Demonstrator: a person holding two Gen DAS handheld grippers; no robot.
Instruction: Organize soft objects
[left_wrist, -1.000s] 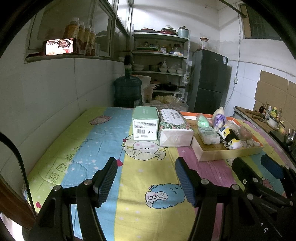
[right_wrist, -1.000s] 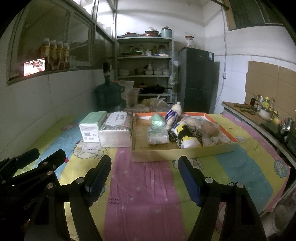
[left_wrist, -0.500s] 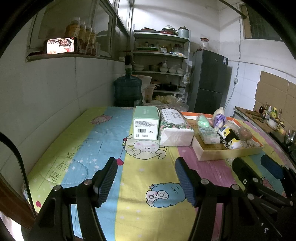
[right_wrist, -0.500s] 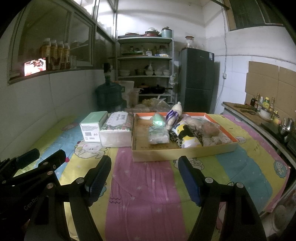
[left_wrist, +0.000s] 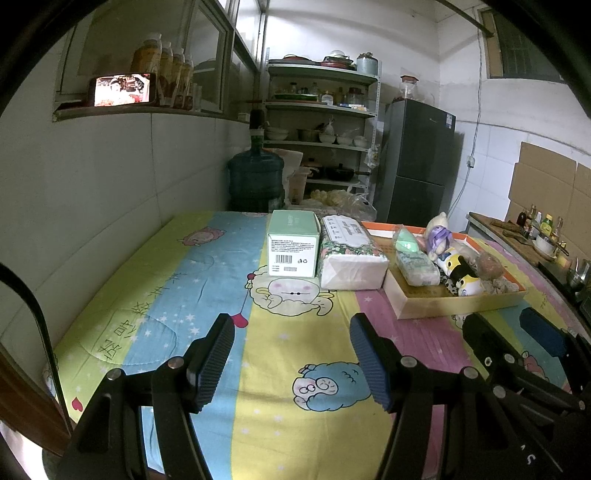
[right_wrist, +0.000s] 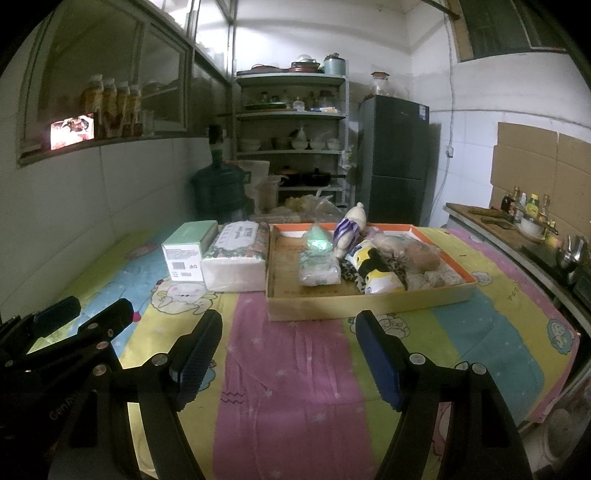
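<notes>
On the cartoon-print cloth (right_wrist: 288, 387), both grippers hang with jaws spread wide and nothing between them: left gripper (left_wrist: 291, 356), right gripper (right_wrist: 288, 349). From the right one, the cardboard tray (right_wrist: 369, 302) of soft toys (right_wrist: 373, 266) sits at about 12 to 1 o'clock, with a tissue pack (right_wrist: 236, 266) and green box (right_wrist: 188, 251) touching at 11.

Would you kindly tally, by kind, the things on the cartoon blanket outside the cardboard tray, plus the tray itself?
Green box: 1
Tissue pack: 1
Cardboard tray: 1
Total: 3
</notes>
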